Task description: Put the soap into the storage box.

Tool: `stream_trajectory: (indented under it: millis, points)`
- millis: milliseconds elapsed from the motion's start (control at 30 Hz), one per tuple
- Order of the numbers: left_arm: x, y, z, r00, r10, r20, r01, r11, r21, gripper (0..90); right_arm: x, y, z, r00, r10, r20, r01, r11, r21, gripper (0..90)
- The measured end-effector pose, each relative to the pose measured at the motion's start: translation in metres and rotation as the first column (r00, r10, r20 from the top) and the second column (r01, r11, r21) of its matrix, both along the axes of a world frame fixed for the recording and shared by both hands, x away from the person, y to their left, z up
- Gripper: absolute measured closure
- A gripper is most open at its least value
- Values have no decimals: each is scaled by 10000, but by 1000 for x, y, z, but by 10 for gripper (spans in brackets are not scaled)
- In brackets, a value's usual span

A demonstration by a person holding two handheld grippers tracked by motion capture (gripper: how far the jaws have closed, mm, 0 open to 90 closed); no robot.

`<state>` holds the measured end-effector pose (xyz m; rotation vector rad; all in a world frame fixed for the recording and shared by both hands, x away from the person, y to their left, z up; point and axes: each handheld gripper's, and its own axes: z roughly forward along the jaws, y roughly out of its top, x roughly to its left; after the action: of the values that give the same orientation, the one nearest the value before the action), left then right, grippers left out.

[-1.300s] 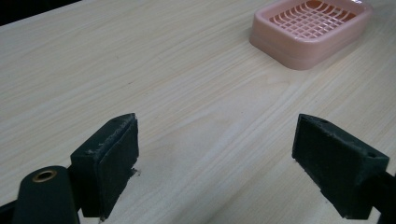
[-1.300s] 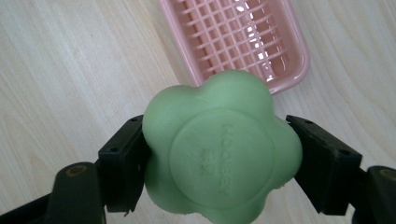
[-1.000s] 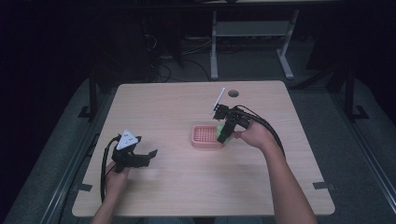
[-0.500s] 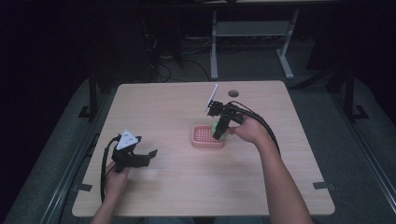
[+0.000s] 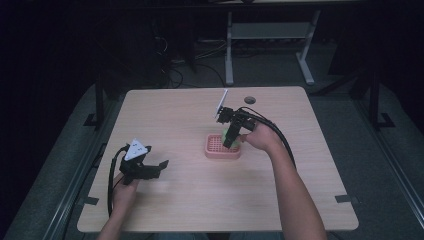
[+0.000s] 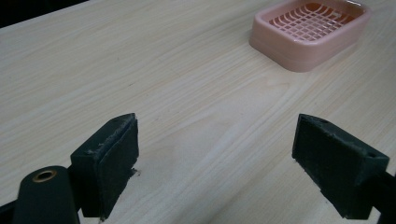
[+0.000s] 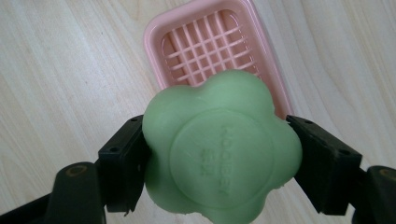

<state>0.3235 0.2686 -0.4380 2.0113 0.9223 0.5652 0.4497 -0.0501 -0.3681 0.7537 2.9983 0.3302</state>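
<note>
Soap, green, flower-shaped, sat clamped in right gripper above pink dish; left gripper gaped wide, empty.

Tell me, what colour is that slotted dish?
Pink; the dish shows best in the right gripper view.

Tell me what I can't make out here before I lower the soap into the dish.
- Soap: raised lettering too faint to read, right gripper view.
- Near end of the pink soap dish: hidden behind the soap, right gripper view.
- Gap between soap and dish: too small to judge, high view.
- Dish's far corner: cut off by the top edge, left gripper view.
</note>
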Motion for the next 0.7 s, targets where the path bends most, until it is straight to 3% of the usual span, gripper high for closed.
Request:
stream_trajectory:
  millis: [700]
  points:
    - [0, 0, 0, 10000, -21, -16, 21, 10000, 73, 144, 12, 11, -22, 9993, -336, -159, 338, 9993, 136, 254]
